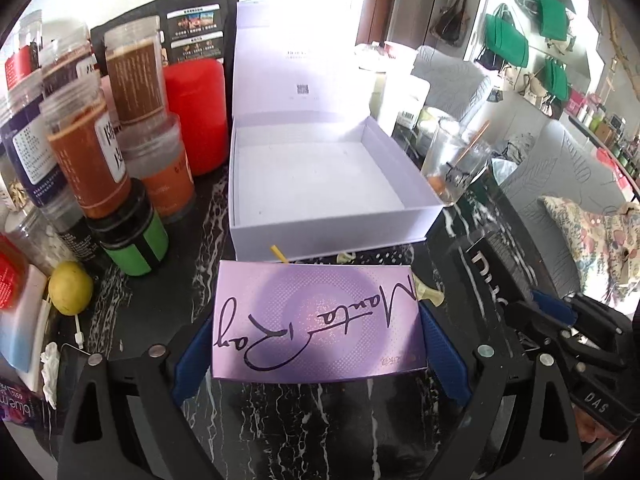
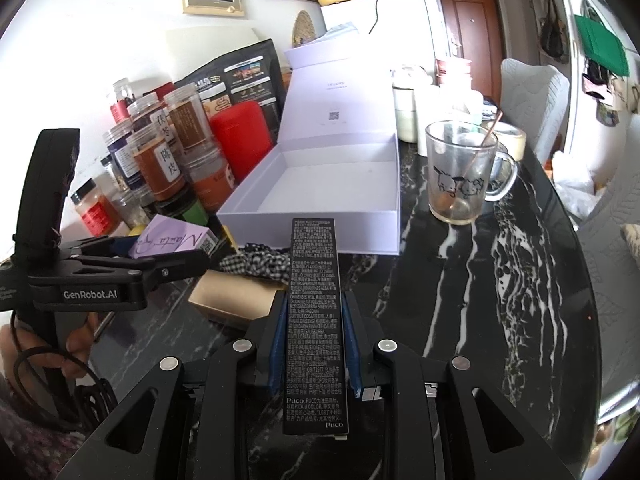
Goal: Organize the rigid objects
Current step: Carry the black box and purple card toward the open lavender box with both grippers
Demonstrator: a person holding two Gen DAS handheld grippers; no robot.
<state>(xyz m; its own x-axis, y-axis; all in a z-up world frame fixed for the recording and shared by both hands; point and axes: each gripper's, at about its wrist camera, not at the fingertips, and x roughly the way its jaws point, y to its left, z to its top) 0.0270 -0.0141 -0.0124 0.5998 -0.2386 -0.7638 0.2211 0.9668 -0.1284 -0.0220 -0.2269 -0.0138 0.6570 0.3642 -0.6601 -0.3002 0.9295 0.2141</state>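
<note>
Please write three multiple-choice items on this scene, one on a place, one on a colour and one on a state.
1. Where does the glass mug stand?
A. inside the white box
B. on the table, right of the white box
C. on the jars

2. What colour is the box in the left gripper?
A. purple
B. green
C. red

3. The right gripper is:
A. open and empty
B. shut on the black carton
C. shut on a spoon

Answers: 1 B, the mug stands beside the box; 2 A, purple with handwriting; 3 B, blue pads press both sides.
</note>
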